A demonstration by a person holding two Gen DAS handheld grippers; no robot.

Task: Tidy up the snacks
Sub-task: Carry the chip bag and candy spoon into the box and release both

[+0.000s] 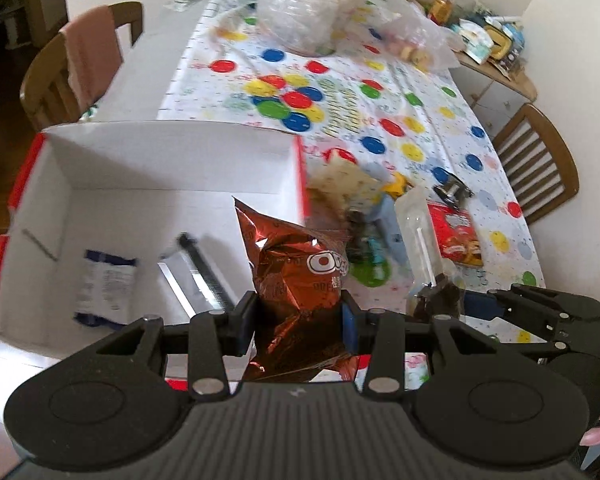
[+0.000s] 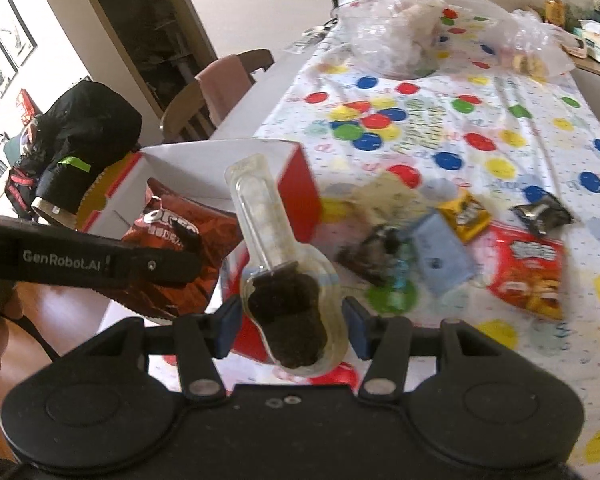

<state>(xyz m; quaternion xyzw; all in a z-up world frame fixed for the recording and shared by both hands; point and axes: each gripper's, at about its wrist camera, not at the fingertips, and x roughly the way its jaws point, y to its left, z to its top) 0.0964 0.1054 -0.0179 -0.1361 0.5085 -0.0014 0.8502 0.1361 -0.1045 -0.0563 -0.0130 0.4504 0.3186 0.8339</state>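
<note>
My left gripper [image 1: 298, 320] is shut on a crumpled brown foil Oreo bag [image 1: 296, 276], held above the near edge of a white box [image 1: 172, 160] with red sides. My right gripper [image 2: 292, 330] is shut on a clear plastic cookie tray [image 2: 256, 204] with dark cookies [image 2: 288, 316] at its near end. It hangs just right of the box [image 2: 300, 196]. In the left wrist view the right gripper [image 1: 476, 303] and its tray [image 1: 414, 220] sit to the right. The right wrist view shows the left gripper [image 2: 194, 248] with the Oreo bag [image 2: 168, 224] at the left.
A white-and-blue packet [image 1: 104, 288] and a silver packet [image 1: 192, 276] lie inside the box. Loose snacks lie on the dotted tablecloth [image 2: 500, 92]: a red bag [image 2: 528, 268], a yellow packet [image 2: 466, 216], a black packet [image 2: 542, 208], a blue packet [image 2: 440, 256]. Plastic bags [image 2: 384, 28] sit at the far end; chairs [image 1: 540, 160] flank the table.
</note>
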